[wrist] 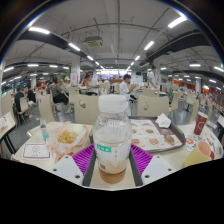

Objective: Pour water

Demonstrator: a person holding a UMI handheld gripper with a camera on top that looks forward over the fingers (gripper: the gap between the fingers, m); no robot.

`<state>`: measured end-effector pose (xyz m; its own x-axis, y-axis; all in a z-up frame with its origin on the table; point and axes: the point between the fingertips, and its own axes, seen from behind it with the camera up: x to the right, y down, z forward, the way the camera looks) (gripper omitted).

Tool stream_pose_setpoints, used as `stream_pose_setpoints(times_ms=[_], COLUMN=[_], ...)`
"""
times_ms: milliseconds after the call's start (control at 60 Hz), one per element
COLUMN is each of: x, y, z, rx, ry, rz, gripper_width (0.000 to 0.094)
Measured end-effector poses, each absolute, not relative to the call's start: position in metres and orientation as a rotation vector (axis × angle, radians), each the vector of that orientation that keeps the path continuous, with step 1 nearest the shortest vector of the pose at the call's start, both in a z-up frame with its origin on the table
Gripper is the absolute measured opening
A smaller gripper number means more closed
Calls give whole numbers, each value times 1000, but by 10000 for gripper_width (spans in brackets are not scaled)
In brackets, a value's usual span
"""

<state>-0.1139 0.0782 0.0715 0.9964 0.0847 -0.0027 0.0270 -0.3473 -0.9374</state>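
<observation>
A clear plastic bottle point(112, 140) with a white cap and a pale label stands upright between my fingers, with a little brownish liquid at its bottom. My gripper point(112, 166) has both purple pads point(84, 158) pressed against the bottle's sides, and it is shut on the bottle. The bottle is held over a light table point(30, 135). A red cup point(201, 122) stands beyond the fingers at the right on the table.
A tray point(160, 133) with food wrappers lies beyond the bottle to the right. A paper wrapper with food point(66, 137) lies to the left. Several seated people point(125, 87) and chairs fill the canteen hall behind the table.
</observation>
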Motion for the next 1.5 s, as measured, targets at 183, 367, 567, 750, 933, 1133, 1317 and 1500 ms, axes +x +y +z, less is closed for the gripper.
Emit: stream_pose_setpoints(times_ms=[183,367,567,750,933,1133,1317,1500], x=[-115,-115,-93,-52,-1,41,49,52], y=[78,66,46,36,37,34,37,36], z=[74,88,173,231,213,170,161,180], rx=[-1911,-1943,-1898,-1740,-1490,-1321,-1348,-1585], ry=[-95,-110,209,707,1212,1516,1525,1275], rz=[49,73,531,1135,1620,1790,1812,1642], gripper_width=[443,411,410,410,407,408,406,408])
